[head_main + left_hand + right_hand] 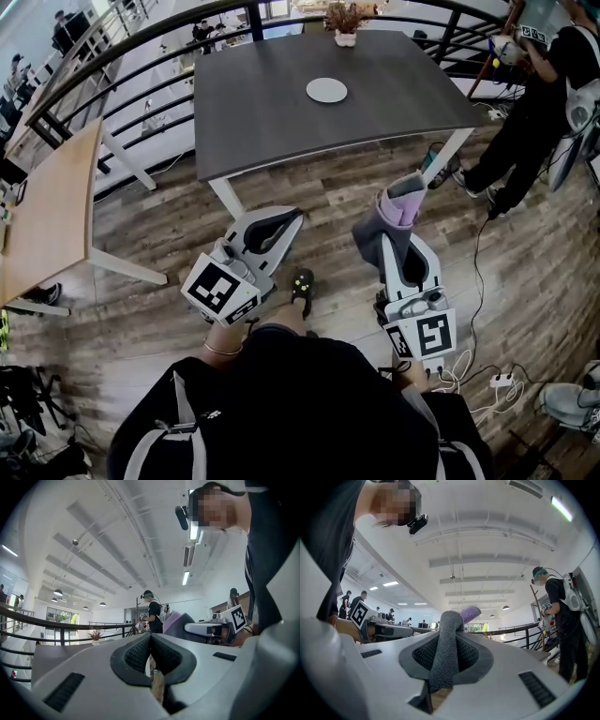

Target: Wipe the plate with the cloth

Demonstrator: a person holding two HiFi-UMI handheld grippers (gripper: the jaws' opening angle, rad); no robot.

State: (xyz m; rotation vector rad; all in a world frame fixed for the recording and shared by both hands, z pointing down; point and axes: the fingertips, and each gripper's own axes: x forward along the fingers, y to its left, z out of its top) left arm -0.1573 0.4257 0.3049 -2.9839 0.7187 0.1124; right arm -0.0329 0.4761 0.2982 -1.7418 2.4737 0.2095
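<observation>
Head view looked steeply down on a dark grey bench (253, 112) with a small round white plate (326, 90) lying flat near its far middle, well apart from both tools. A potted dried plant (346, 21) stood at the bench's far edge, beyond the plate. Left tool (286, 217) hung over the wooden floor (169, 234) short of the bench's near edge; in the left gripper view its jaws were pressed together with nothing between them. Right tool (401, 234) was likewise short of the bench and clamped on a cloth (401, 208) — grey on one face, purple on the other. In the right gripper view the cloth stood up as a folded roll between the ribbed pads, its purple end poking out above the tips. A second person (530, 103) in dark clothes stood on the floor to the right of the bench, and a light wooden table (47, 206) sat off to the left — apart from the dark bench.
</observation>
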